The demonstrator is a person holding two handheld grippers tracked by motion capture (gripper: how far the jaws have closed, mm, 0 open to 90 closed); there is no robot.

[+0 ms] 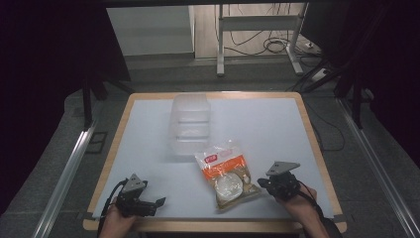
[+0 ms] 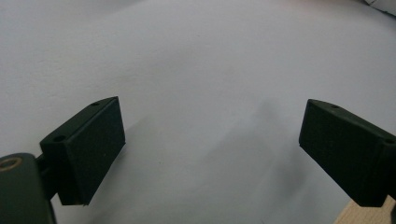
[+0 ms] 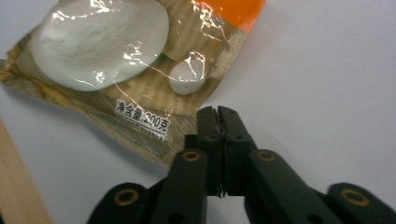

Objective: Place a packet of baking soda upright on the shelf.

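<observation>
A clear snack bag with an orange band and white round pieces lies flat on the white table, near its front. My right gripper is at the bag's right edge. In the right gripper view the jaws are pressed together on the thin edge seam of the bag, with a sliver of film showing between the pads. My left gripper rests at the front left of the table, apart from the bag. Its jaws stand wide open over bare table surface, nothing between them.
A clear plastic container stands behind the bag, toward the table's back middle. The table's wooden rim runs just in front of both hands. Beyond the table are a metal stand and cables on the floor.
</observation>
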